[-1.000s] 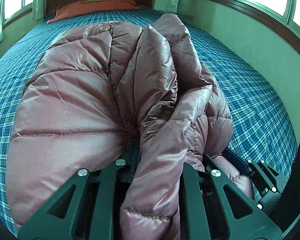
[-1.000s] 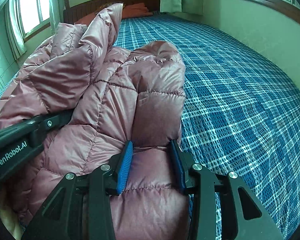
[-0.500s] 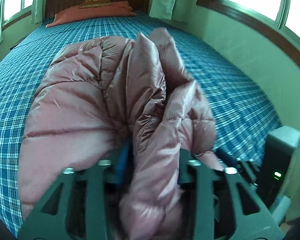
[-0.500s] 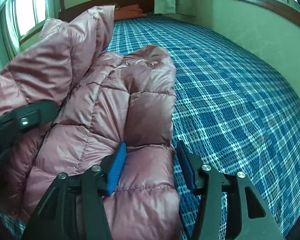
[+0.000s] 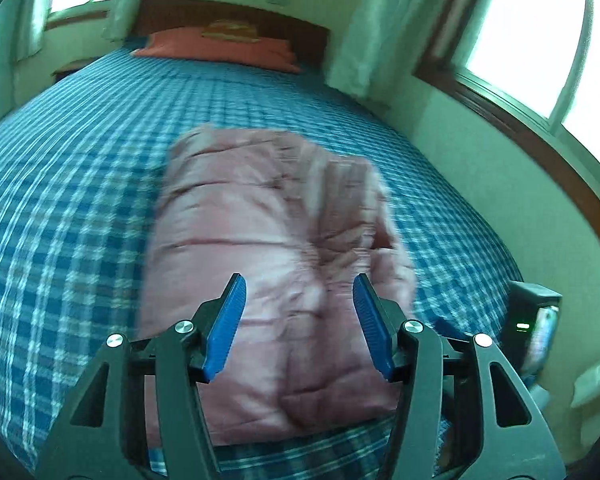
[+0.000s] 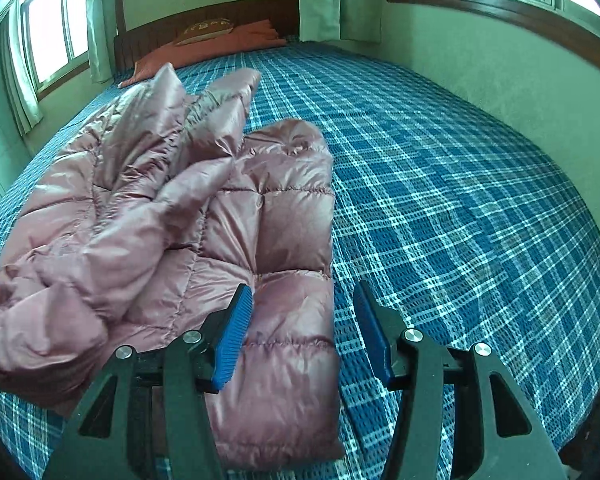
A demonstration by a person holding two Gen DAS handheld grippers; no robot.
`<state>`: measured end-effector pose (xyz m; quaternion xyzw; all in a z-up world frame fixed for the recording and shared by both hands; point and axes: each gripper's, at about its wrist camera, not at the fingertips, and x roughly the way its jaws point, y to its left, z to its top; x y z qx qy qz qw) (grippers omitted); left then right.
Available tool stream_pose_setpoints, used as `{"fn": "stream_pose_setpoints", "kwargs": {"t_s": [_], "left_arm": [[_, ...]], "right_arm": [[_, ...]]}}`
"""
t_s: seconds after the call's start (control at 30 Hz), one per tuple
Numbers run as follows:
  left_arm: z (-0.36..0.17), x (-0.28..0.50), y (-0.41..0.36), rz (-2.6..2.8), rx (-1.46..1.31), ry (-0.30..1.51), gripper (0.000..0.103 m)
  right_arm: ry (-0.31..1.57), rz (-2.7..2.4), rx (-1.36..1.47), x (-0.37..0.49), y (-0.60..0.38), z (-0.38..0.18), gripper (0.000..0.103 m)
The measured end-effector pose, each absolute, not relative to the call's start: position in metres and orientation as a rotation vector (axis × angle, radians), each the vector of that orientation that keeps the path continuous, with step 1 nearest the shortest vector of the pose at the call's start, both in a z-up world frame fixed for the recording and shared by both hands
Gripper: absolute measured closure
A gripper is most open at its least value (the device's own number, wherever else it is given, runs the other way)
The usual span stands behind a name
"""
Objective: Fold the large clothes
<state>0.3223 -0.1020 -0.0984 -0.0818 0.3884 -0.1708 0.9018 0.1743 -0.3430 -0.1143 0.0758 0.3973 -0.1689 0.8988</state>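
The right gripper [image 6: 300, 332] hangs just above the near end of the coat [image 6: 172, 232]. Its jaws are about half open w/ nothing held. The left blue pad [image 6: 236, 340] is over the coat's near right strip; the other pad is over the bed [image 6: 460, 200], so the coat's right edge runs between them.

The left gripper [image 5: 298, 326] hangs above the coat [image 5: 268, 264] too, looking down at its near part. Its jaws are opening and nothing is pinched; the coat shows in the gap but lies lower, apart from the pads.

So the coat is in front of and below both grippers. Its long way runs from the near edge of the bed toward the pillow [image 6: 204, 52]. The right gripper looks nearer to it, I think, but the left view is blurry.

The coat is pink, shiny and puffy, sewn in fat squares. It lies on the blue check bed, near the foot. The right half is flat. On the left half, a sleeve & other loose parts are piled up and crumpled, not neat yet.
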Motion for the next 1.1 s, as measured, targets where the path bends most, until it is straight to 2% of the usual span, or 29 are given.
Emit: {"fn": "stream_pose_setpoints", "kwargs": {"t_s": [0.4, 0.57, 0.67, 0.73, 0.87, 1.0, 1.03, 1.07, 1.1], "left_arm": [[-0.15, 0.367, 0.013, -0.194, -0.635, 0.908, 0.048], [-0.165, 0.379, 0.016, -0.233, -0.771, 0.942, 0.043], [-0.168, 0.39, 0.009, -0.275, -0.812, 0.962, 0.042], [-0.168, 0.396, 0.003, -0.29, -0.807, 0.971, 0.04], [-0.168, 0.407, -0.005, -0.303, -0.776, 0.973, 0.036], [-0.171, 0.412, -0.01, -0.311, -0.766, 0.986, 0.035], [-0.171, 0.412, -0.011, -0.313, -0.758, 0.986, 0.035], [-0.169, 0.412, -0.012, -0.316, -0.75, 0.987, 0.035], [-0.168, 0.413, -0.012, -0.321, -0.747, 0.988, 0.035]], "right_arm": [[0.768, -0.32, 0.275, 0.187, -0.351, -0.085, 0.05], [0.736, -0.247, 0.428, 0.203, -0.36, -0.079, 0.049], [0.734, -0.144, 0.568, 0.221, -0.364, -0.084, 0.038], [0.737, -0.094, 0.611, 0.234, -0.364, -0.087, 0.037], [0.743, -0.05, 0.623, 0.258, -0.359, -0.093, 0.033], [0.768, -0.047, 0.579, 0.281, -0.348, -0.1, 0.033], [0.781, -0.043, 0.572, 0.285, -0.348, -0.103, 0.041], [0.793, -0.035, 0.571, 0.288, -0.349, -0.105, 0.065], [0.803, -0.009, 0.575, 0.291, -0.349, -0.107, 0.075]]}}
